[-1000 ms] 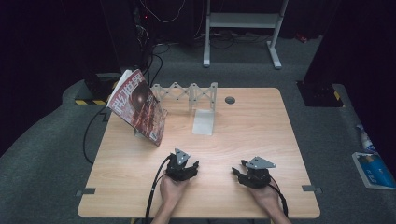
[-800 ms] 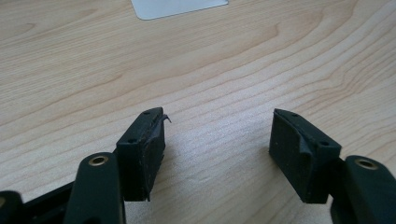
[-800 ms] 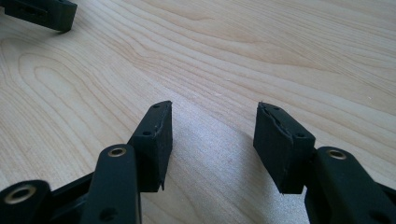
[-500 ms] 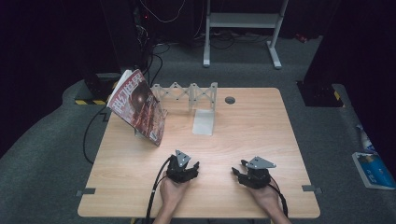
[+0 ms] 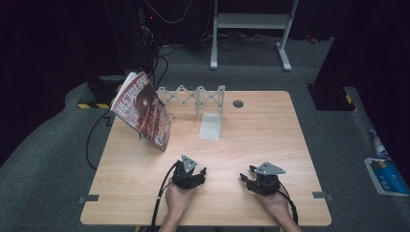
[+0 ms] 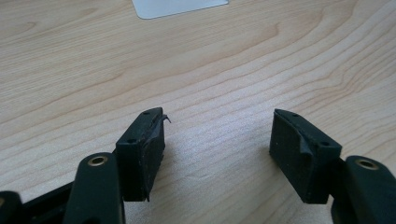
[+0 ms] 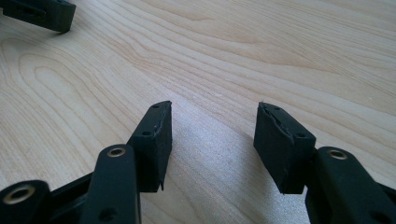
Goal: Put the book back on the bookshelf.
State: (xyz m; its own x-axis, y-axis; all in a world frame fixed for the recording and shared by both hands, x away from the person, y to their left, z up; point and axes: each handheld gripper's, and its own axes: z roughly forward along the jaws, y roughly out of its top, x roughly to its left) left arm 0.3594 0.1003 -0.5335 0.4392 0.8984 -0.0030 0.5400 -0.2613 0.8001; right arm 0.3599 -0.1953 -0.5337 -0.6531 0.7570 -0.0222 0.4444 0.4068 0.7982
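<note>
Wooden table (image 5: 251, 145): one magazine (image 5: 144, 110), perhaps one rack (image 5: 193, 94); two tongs (image 5: 192, 180) (image 5: 251, 182) released.

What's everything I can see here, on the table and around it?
Light wooden table: one, centre.
Red-covered magazine: one, leaning tilted at the table's far left.
Grey accordion-style rack: one, far edge.
Pale flat base plate: one, in front of the rack.
Dark round hole: one, far side of the tabletop.
Blue-and-white book: one, on the floor at right.
Left gripper: black, open, near edge.
Right gripper: black, open, near edge.
</note>
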